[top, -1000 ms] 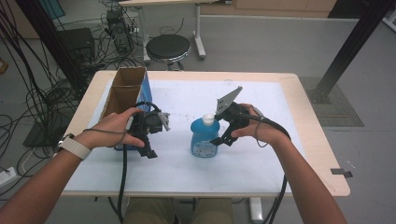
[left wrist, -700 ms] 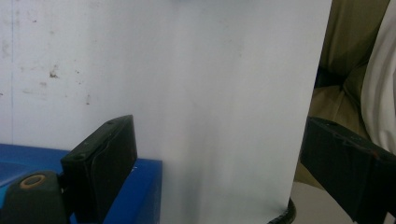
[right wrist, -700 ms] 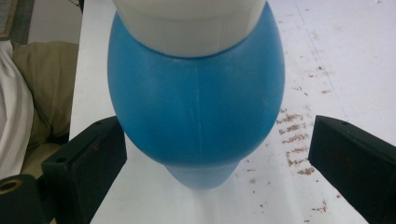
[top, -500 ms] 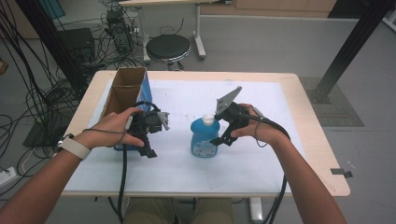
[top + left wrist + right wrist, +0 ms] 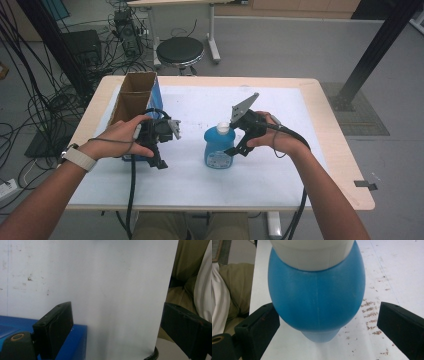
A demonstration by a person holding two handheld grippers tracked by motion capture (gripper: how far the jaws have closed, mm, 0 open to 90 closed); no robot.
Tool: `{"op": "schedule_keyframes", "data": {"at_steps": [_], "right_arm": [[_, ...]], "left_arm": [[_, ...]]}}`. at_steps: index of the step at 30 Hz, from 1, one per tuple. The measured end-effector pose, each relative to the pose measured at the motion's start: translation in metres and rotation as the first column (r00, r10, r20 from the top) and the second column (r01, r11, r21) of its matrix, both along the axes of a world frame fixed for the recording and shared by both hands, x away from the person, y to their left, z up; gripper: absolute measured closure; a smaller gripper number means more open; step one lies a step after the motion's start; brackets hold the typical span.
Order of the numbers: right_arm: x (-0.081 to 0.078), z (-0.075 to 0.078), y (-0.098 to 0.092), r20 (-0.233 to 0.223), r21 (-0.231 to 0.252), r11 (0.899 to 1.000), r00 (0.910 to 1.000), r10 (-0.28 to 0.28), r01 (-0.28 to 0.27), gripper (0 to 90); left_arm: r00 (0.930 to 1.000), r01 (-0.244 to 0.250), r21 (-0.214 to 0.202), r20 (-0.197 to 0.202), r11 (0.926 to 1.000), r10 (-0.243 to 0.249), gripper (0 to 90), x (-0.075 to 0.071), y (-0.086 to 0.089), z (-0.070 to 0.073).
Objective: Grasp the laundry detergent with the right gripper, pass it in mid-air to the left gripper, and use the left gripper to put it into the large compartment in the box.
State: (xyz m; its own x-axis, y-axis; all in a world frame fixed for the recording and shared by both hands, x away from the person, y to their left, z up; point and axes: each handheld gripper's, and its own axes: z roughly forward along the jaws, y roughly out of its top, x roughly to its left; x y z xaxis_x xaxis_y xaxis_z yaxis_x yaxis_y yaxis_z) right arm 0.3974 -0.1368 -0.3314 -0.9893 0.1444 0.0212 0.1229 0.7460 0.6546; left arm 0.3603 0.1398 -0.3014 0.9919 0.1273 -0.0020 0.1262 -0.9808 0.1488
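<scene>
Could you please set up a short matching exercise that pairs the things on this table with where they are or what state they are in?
Things:
1. blue bottle
2. cardboard box
3. left tongs
4. right tongs

Places or states:
A. open, beside the box, gripping nothing
B. stands upright mid-table, white cap on
C. open, straddling the bottle
D. stands at the table's left, top open

Pairs: 1-B, 2-D, 3-A, 4-C

Bottle (image 5: 218, 147) stands mid-frame on worktop (image 5: 200, 107); open box (image 5: 134, 100) at left of centre, stool (image 5: 180, 50) behind, upper centre.
</scene>
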Motion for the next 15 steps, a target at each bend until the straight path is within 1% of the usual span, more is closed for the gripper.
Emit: {"op": "schedule_keyframes", "data": {"at_steps": [6,15], "right_arm": [[0.0001,-0.0008,0.0000,-0.001,0.002,1.000,1.0000,0.001,-0.001,4.3],[-0.0003,-0.0011,0.0003,0.002,0.005,1.000,1.0000,0.001,-0.001,4.3]], "left_arm": [[1.0000,0.002,0.003,-0.001,1.0000,-0.002,11.4,0.0006,-0.0002,0.0000],[1.0000,-0.002,-0.003,0.000,1.0000,0.002,11.4,0.0002,0.0004,-0.0001]]}}
